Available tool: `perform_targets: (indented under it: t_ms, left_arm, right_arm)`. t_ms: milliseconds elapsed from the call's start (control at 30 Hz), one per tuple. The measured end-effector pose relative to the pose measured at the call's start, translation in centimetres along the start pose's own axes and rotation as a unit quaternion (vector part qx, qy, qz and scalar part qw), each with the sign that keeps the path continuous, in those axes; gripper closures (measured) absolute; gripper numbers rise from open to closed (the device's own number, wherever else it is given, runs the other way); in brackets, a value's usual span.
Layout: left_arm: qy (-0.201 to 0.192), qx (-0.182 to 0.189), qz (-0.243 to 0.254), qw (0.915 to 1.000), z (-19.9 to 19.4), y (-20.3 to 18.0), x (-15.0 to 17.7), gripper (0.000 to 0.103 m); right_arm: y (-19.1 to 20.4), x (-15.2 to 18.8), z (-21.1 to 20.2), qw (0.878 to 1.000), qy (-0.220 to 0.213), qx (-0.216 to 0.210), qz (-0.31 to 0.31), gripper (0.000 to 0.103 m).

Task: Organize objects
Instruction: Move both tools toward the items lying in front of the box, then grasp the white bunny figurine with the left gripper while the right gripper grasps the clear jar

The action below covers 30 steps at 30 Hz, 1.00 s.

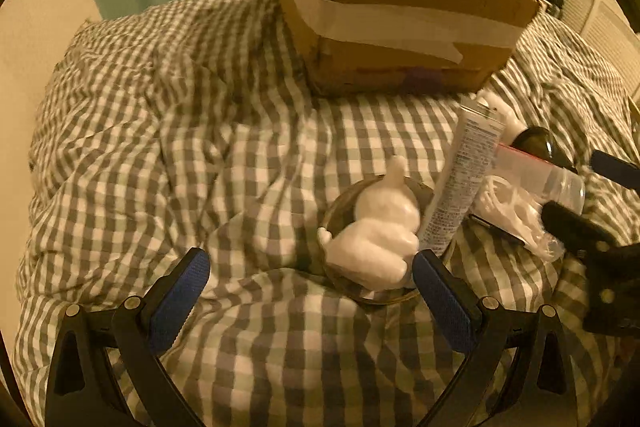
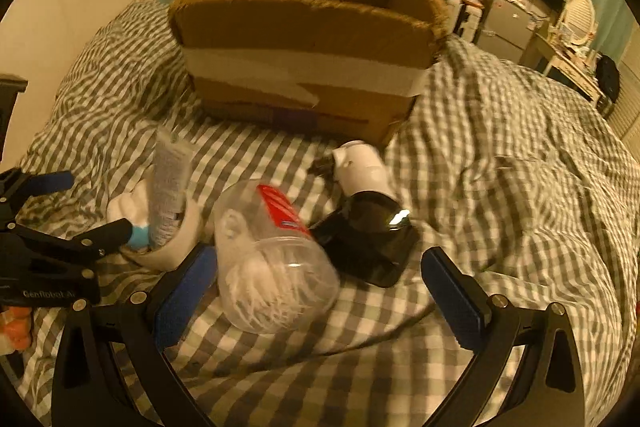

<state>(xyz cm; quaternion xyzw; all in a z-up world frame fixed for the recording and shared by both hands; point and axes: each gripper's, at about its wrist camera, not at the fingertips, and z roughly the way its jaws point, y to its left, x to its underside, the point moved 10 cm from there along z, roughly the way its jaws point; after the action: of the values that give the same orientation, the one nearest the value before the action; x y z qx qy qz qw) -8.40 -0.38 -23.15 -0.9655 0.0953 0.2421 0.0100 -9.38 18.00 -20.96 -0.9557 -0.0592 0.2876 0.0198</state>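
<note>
We hold both tools spread wide over the checked bedcover (image 1: 168, 131), gripping nothing: the left gripper (image 1: 310, 301) hangs just short of a shallow bowl (image 1: 340, 205) at its one o'clock, and the right gripper (image 2: 320, 291) has a clear plastic jar (image 2: 276, 267) lying on its side between its fingers, the left pad (image 2: 186, 293) close to the jar wall, though we cannot tell if it touches. The cardboard box (image 2: 304, 39), open-topped and banded with pale tape, stands at twelve o'clock in both views, and we judge it the likely place for these things. The jar looks light and smooth, its round wall apt to slip or roll on the soft bedding, so we would close across its middle, below the red label (image 2: 280, 207). The white figurine (image 1: 380, 231) in the bowl looks hard and possibly brittle; we would lift the bowl by its rim instead. The printed tube (image 1: 460, 183) leaning there is soft and would squash. At two o'clock from the jar lie a dark glossy object (image 2: 372, 247) and a white one (image 2: 360, 167); blur keeps us from naming either. The box's inside is hidden, and the jar's white contents are unclear.
</note>
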Motion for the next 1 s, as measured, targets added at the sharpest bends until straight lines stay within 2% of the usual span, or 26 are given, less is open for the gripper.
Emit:
perform_targets:
  t_ms: [133, 233, 333, 533, 600, 667, 800, 833, 867, 1000]
  left_arm:
    - [0.008, 0.0, 0.031, 0.9995, 1.4, -0.8, 0.1, 0.0]
    - [-0.001, 0.019, 0.043, 0.9989, 1.5, -1.3, -0.5, 0.001]
    - [-0.004, 0.039, 0.052, 0.9979, 1.2, -1.8, -0.8, 0.008]
    - [-0.029, 0.042, 0.097, 0.9939, -0.1, -3.1, -1.4, 0.031]
    - [-0.029, 0.057, 0.112, 0.9916, 0.0, -4.0, -1.1, 0.048]
    - [-0.031, 0.065, 0.121, 0.99, -0.1, -4.4, -0.9, 0.056]
    - [-0.032, 0.068, 0.121, 0.9899, -0.5, -4.4, -0.8, 0.056]
    - [-0.032, 0.067, 0.12, 0.99, -0.6, -4.4, -0.8, 0.056]
    - [-0.033, 0.064, 0.12, 0.9902, -0.8, -4.3, -0.8, 0.056]
    - [-0.039, 0.047, 0.119, 0.991, -1.8, -3.7, -1.0, 0.056]
  right_arm:
    - [0.8, 0.2, 1.5, 1.0, 0.022, -0.002, -0.016, 0.007]
    - [1.2, 0.4, 2.2, 0.999, 0.034, -0.015, -0.018, 0.008]
    - [1.3, 0.6, 2.6, 0.999, 0.042, -0.024, -0.015, 0.009]
    - [1.4, 0.6, 2.8, 0.999, 0.044, -0.02, -0.018, 0.009]
    - [1.4, 0.6, 2.8, 0.999, 0.045, -0.019, -0.019, 0.009]
    - [1.4, 0.6, 2.9, 0.999, 0.046, -0.018, -0.02, 0.009]
    - [1.5, 0.7, 2.7, 0.999, 0.044, -0.02, -0.02, 0.011]
    - [1.6, 0.6, 2.6, 0.999, 0.041, -0.026, -0.019, 0.019]
    - [1.9, 0.6, 2.4, 0.998, 0.037, -0.038, -0.016, 0.031]
    - [2.4, 0.6, 2.1, 0.999, 0.034, -0.027, -0.025, 0.032]
